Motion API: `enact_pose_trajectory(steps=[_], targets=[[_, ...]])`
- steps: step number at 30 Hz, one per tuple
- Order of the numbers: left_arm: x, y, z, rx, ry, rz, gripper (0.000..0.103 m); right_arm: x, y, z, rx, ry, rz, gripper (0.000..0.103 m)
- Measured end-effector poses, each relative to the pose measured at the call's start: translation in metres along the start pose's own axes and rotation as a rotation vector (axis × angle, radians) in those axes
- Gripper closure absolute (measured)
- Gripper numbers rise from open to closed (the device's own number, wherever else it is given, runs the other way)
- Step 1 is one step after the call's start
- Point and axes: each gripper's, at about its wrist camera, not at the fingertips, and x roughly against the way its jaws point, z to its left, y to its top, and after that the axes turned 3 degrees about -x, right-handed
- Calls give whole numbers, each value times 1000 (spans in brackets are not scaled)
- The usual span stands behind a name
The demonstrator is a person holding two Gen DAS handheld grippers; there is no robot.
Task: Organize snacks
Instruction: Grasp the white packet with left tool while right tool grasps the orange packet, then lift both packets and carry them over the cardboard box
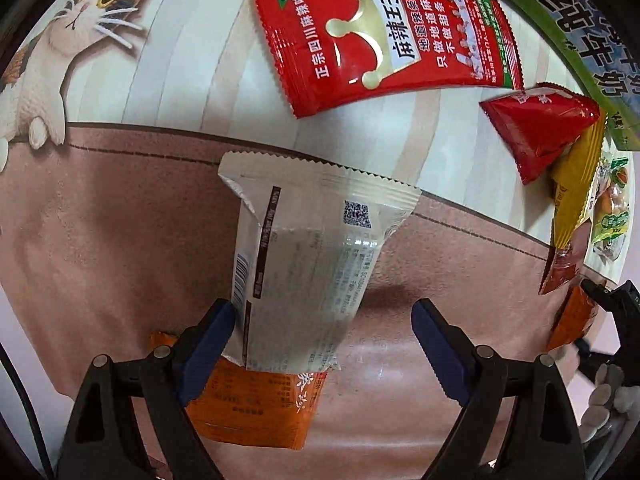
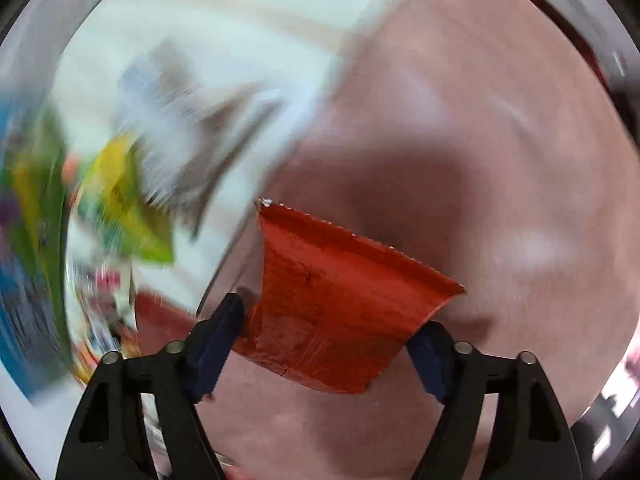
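Right gripper [image 2: 324, 344] fingers pinch an orange-red packet [image 2: 336, 304] (background blurred) over pinkish cloth [image 2: 500, 140]

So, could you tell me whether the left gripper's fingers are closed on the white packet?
No, the left gripper stands wide open: the white packet touches only one finger, and the other stands well clear.

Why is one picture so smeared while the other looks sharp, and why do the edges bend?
Right wrist view: motion blur smears the background snacks, though the orange packet between the right gripper stays fairly crisp. Left wrist view: sharp, with glare on the big red packet; the fisheye lens curves the tablecloth's border.
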Motion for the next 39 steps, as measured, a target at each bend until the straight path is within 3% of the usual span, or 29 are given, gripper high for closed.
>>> enact_pose_trajectory(steps=[7,11,13,18,20,23,27,34,39], targets=[[-8,-6,-3,-20,8,3,13,-1,-25,47,484,-97,15,42],[-13,-2,-2,-46,23,-5,13,-6,-63,80,853,-213,43,42],[-16,1,-3,-65,31,-7,13,-9,-78,87,947,-232,51,42],[-22,12,-9,-108,66,-29,15,-4,-91,87,900,-186,48,38],[-22,15,-11,-113,88,-47,31,2,-85,83,822,-146,39,38],[-18,20,-17,-92,69,-52,44,11,-69,72,686,-93,17,38],[-14,27,-37,-91,12,-51,44,9,-55,57,635,-73,7,44],[-27,35,-75,-187,27,-21,43,6,-87,85,836,-111,47,47],[-38,44,-83,-232,50,-3,43,-10,-102,81,757,-91,64,41]])
